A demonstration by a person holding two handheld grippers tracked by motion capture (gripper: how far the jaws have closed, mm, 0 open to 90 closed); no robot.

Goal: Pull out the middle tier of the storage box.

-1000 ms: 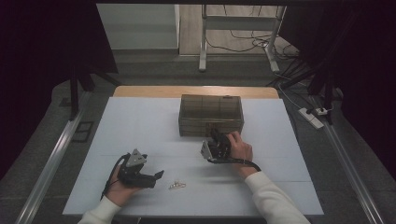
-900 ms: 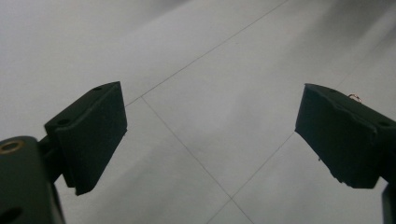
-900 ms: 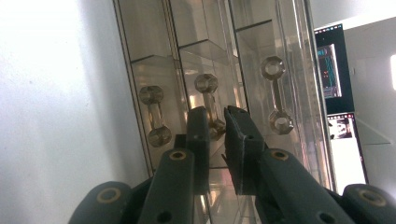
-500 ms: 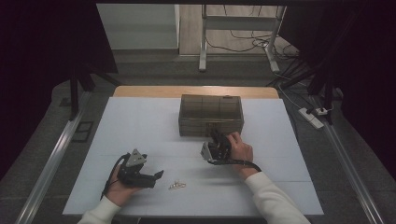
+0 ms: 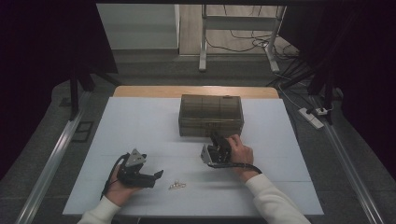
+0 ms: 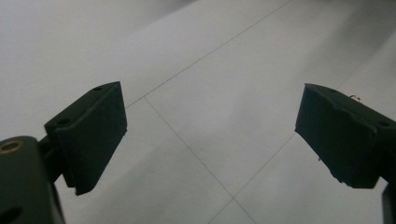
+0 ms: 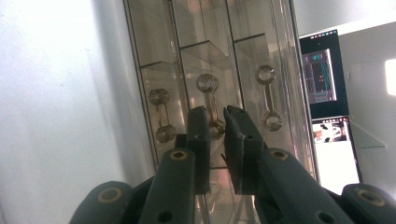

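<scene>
A clear brownish compartment box stands lid-down at the middle of the white table. My right gripper is at the box's front wall. In the right gripper view the box shows three dumbbell-shaped clasps, and my right gripper has its jaws pinched on the lower end of the middle clasp. My left gripper rests on the table at the near left, and in its own view the left gripper is wide open with nothing between the jaws. A small metal trinket lies just right of it.
A power strip lies on the floor to the right of the table. A metal stand and cables sit beyond the far edge. Rails run along both sides. A lit screen appears behind the box in the right gripper view.
</scene>
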